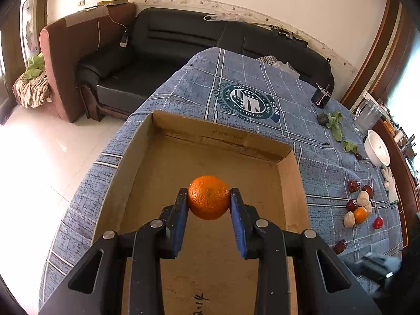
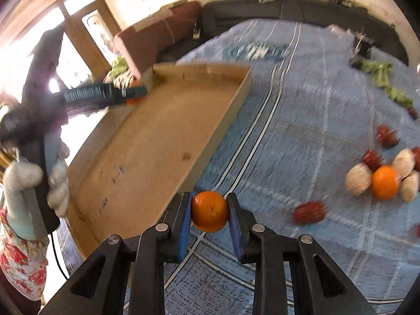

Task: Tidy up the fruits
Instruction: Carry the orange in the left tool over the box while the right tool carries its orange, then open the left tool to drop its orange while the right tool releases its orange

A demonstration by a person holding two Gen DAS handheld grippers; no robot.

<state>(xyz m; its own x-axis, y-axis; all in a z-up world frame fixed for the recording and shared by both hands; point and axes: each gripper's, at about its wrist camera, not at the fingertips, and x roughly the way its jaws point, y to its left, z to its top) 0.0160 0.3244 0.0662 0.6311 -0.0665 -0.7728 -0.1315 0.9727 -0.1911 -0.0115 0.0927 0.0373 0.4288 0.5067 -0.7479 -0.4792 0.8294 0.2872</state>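
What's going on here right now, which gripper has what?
A person is sorting fruit into a cardboard box on a blue-clothed table. The left gripper is shut on an orange over the box. The right gripper is shut on a second orange over the cloth, just outside the box's near wall. A third orange, pale round pieces and dark red fruits still lie on the cloth to the right.

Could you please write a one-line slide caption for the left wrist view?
Left gripper holds an orange over the open cardboard box on a blue plaid cloth.
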